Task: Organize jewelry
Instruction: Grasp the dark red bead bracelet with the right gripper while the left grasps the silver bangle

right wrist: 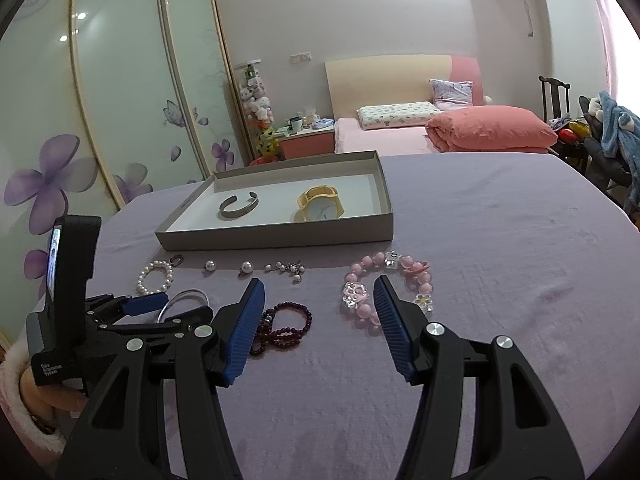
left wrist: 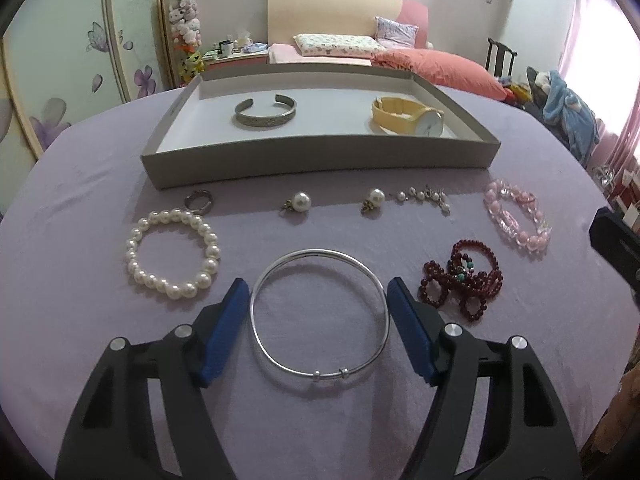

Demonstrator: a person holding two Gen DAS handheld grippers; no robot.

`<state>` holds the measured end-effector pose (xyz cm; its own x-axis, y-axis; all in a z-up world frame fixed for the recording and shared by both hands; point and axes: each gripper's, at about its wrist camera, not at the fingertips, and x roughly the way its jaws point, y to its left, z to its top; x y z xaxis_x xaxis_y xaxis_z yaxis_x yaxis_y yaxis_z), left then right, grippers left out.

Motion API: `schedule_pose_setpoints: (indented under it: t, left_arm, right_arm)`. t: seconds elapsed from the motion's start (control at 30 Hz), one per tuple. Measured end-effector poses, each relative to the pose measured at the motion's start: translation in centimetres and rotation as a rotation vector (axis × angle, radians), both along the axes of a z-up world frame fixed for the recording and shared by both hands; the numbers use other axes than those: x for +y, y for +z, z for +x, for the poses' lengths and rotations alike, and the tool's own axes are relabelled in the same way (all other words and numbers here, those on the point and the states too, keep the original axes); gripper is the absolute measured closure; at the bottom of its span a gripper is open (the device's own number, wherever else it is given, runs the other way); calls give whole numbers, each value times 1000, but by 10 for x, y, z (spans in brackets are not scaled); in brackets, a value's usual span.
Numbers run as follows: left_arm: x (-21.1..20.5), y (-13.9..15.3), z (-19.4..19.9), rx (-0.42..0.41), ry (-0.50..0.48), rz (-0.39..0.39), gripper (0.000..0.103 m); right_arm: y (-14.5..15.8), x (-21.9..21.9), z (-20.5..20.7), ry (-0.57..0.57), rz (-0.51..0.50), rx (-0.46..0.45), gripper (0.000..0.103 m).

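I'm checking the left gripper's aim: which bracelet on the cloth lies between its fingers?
The thin silver bangle: a plain metal hoop flanked by the left gripper. The pearl bracelet, dark red one and pink one are beaded and lie outside.

A lilac cloth-covered table (left wrist: 100,360) holds a grey cardboard tray with a white floor (left wrist: 320,160). Inside lie an engraved dull-silver cuff (left wrist: 265,111) and a yellow-strapped, white-faced watch (left wrist: 408,116). Outside lie a white pearl bracelet (left wrist: 172,254), a plain silver bangle (left wrist: 320,312), dark red beads (left wrist: 464,282) and a pink bead bracelet (left wrist: 516,216).
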<state>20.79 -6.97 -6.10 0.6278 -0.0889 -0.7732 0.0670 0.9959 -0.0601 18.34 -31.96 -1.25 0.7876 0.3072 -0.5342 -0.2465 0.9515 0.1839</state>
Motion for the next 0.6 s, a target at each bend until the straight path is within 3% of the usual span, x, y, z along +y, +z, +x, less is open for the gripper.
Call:
schedule_pose_setpoints:
  t: [0.33,0.53,0.6]
  left_arm:
    - [49,38,-14,-136,116,-76,33]
    - [87,56,-21,-200,204,-94,33]
    - [95,60,-23,-214,222,-96,33]
  right_arm:
    - [-10,20,2,61,-22,43,45]
    - [-24,41,11,111,-66,119,45]
    - [-30,49,17,114,-97,163,32]
